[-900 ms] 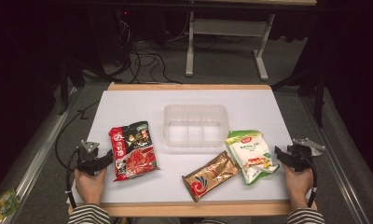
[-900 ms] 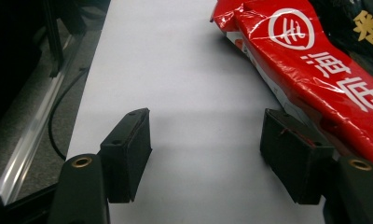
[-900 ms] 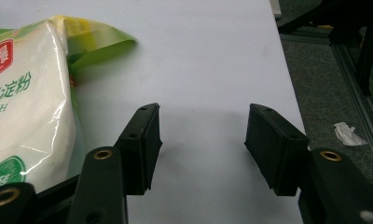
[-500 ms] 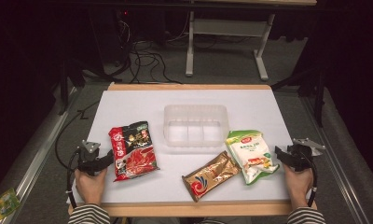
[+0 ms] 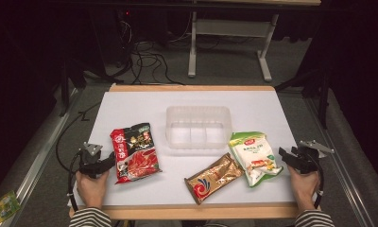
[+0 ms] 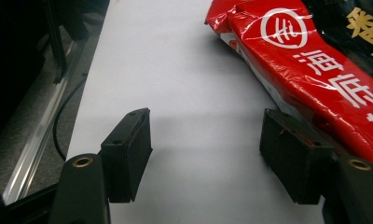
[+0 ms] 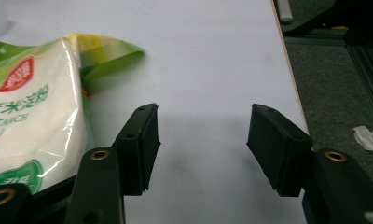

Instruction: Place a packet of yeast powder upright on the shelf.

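three packets lie in front of tray on table.

Stood in dim room, dark across upper frame. White table with pale wood edge filled centre. Grey carpet floor beyond. Tangle of black cables lay upper left of centre. Pale metal desk legs rose top centre-right. Metal rail ran along lower left. Crumpled white scrap lay on floor, right edge.

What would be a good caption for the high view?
Two open grippers flank three packets and a clear tray.
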A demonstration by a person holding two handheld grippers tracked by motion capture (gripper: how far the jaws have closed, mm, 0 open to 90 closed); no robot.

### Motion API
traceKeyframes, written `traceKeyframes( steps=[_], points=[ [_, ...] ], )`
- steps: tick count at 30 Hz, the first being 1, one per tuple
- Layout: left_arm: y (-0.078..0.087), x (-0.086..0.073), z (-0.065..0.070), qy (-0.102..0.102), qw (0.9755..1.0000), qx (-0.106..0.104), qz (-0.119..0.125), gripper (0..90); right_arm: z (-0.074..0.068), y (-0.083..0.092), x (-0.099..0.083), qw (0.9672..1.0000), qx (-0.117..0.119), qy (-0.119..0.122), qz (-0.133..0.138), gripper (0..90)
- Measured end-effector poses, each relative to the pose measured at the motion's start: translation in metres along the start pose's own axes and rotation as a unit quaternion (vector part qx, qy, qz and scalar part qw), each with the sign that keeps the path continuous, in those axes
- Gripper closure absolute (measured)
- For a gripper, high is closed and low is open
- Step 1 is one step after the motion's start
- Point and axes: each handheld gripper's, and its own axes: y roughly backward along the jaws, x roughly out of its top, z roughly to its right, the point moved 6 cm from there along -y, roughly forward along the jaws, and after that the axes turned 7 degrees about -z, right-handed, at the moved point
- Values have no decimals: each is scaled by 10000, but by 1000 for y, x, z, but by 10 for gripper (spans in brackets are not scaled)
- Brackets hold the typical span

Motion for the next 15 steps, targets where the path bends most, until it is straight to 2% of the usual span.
traceKeyframes(
  steps=[4,7,12,13,15],
  points=[
    [0,0,0,-11,10000,24,-13,342,-3,3,0,9999,118,83,35,461],
    [0,0,0,-21,10000,39,-3,341,-4,6,1,9997,238,93,-54,458],
    [1,0,1,-67,9999,86,45,344,-5,13,5,9990,320,307,76,441],
    [0,0,1,-72,9999,77,29,343,-7,19,7,9983,383,435,78,429],
    [0,0,1,-60,10000,64,28,343,-9,24,10,9978,493,444,58,429]
  ],
)
